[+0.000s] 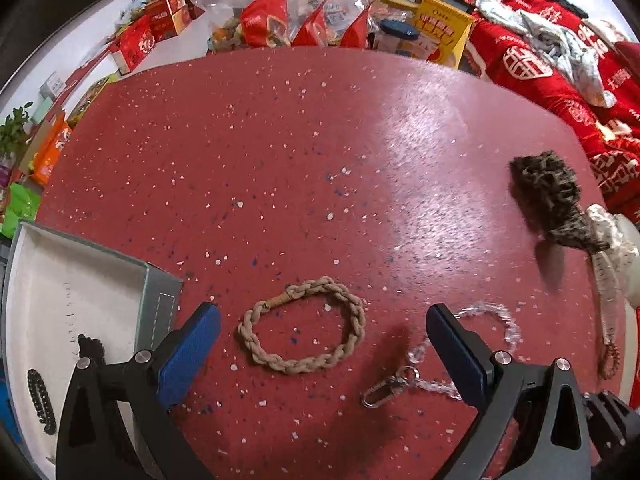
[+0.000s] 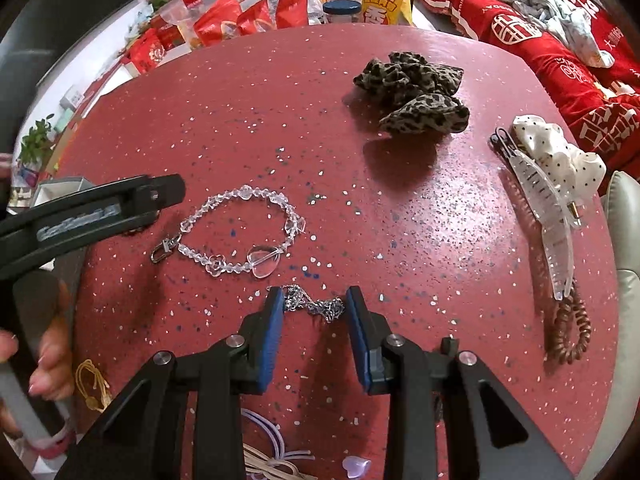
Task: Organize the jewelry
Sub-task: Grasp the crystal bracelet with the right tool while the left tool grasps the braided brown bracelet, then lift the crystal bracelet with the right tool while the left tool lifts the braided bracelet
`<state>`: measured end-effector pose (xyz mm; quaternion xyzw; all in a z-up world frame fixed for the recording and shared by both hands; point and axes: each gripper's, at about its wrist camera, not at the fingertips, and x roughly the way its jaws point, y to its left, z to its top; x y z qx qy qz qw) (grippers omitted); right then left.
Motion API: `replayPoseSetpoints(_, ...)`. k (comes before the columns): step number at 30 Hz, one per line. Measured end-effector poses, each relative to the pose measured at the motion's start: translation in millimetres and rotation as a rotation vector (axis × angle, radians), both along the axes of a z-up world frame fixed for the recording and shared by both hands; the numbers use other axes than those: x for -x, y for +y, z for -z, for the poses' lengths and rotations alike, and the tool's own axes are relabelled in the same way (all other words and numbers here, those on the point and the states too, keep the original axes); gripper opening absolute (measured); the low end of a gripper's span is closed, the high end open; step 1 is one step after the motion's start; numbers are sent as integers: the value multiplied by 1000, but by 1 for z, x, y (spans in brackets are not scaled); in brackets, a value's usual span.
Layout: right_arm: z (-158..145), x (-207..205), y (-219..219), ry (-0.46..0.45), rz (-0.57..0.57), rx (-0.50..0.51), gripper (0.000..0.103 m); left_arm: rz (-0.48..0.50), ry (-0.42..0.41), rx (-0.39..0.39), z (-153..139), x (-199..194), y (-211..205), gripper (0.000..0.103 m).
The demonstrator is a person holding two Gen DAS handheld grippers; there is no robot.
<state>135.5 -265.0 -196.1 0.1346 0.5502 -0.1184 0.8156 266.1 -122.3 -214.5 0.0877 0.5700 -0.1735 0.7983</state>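
1. There is one round red tabletop [image 1: 280, 160] with little white specks on it.
2. The left claw [image 1: 320, 344] is spread wide and holds nothing. One tan rope bracelet [image 1: 302, 330] lies flat on the tabletop between its two blue pads [image 1: 188, 356].
3. One clear bead bracelet [image 2: 240, 236] with one metal clip [image 2: 162, 251] lies just beside the left claw's right finger. It has one big clear heart bead [image 2: 264, 262].
4. One white tray box [image 1: 72, 304] sits at the left edge of the tabletop. Two dark things lie in it: one black chain [image 1: 40, 404] and one small black fuzzy piece [image 1: 90, 346].
5. The right claw [image 2: 314, 308] is partly spread. One bunched silver chain [image 2: 316, 305] lies between its two blue pads [image 2: 272, 336]. I cannot tell if the pads touch the chain.
6. Farther back lies one spotted brown scrunchie [image 2: 416, 92].
7. At the right edge lie one white dotted scrunchie [image 2: 560, 152], one clear hair claw clip [image 2: 548, 224] and one brown coil hair tie [image 2: 568, 328]. The clip lies against the white scrunchie and over the coil tie.
8. Near the bottom of the right wrist view are one yellow cord [image 2: 94, 384], some pale cords [image 2: 276, 460] and one small purple heart [image 2: 356, 466].
9. One hand [image 2: 48, 356] grips the left tool's handle.
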Motion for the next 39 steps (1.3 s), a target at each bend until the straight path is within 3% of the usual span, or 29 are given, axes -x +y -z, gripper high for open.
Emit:
replayPoseSetpoints(2, -1, 1, 1, -2, -5, -1, 34, 7, -1, -32, 5, 1, -1, 95)
replayPoseSetpoints(5, 0, -4, 1, -3, -8, -5, 34, 10, 3, -29, 5, 3, 1, 95)
replayPoseSetpoints(7, 0, -3, 1, -3, -6, -10, 34, 9, -4, -35, 3, 5, 3, 86)
replayPoseSetpoints(10, -1, -4, 0, 0, -4, -22, 34, 34, -20, -26, -4, 9, 3, 53)
replayPoseSetpoints(11, -1, -4, -1, 1, 0, -32, 34, 52, -22, -23, -6, 10, 1, 34)
replayPoseSetpoints(12, -1, -4, -2, 1, 2, -39, 34, 59, -18, -26, -6, 11, 0, 21)
replayPoseSetpoints(13, -2, -4, -3, 2, 8, -50, 34, 62, -12, -21, -7, 10, 1, 15)
replayPoseSetpoints(22, -16, 12, -14, -19, 55, -134, 34, 116, -11, 64, -34, 37, 13, 12)
replayPoseSetpoints(23, -19, 15, -15, -22, 61, -145, 34, 119, -8, 69, -37, 41, 16, 3)
replayPoseSetpoints(35, -33, 56, -5, -13, 80, -194, 34, 160, 16, 123, -63, 86, 48, 3)
replayPoseSetpoints(39, -37, 63, -1, -5, 83, -194, 34, 156, 5, 92, -61, 85, 51, 3)
